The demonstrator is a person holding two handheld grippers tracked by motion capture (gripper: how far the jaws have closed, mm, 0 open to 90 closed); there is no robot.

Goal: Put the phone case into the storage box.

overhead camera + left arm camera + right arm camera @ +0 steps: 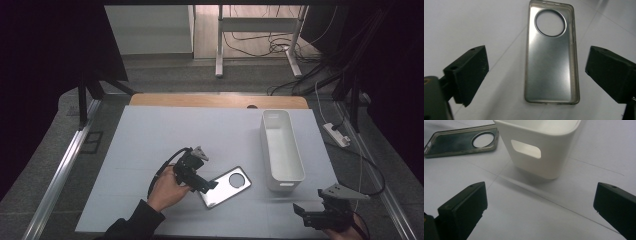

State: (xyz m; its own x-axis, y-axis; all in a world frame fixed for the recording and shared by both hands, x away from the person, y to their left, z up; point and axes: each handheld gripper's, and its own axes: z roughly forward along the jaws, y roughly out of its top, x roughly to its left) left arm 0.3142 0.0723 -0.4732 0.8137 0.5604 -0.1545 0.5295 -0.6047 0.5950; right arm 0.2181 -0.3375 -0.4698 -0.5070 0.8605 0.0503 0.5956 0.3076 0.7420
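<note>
Left gripper (209, 185), jaws apart, poised over the phone case (226, 186), which lies flat near the tabletop's (150, 140) front edge. Right gripper (306, 212), jaws apart, at the front right corner beside the white bin (281, 150).

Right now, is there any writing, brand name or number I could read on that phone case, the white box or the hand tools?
None: the phone case, the white bin, the left tool and the right tool show no words, logos or numbers.

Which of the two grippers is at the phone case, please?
The left gripper, open, reaching the phone case; the right gripper is apart, near the white bin.
</note>
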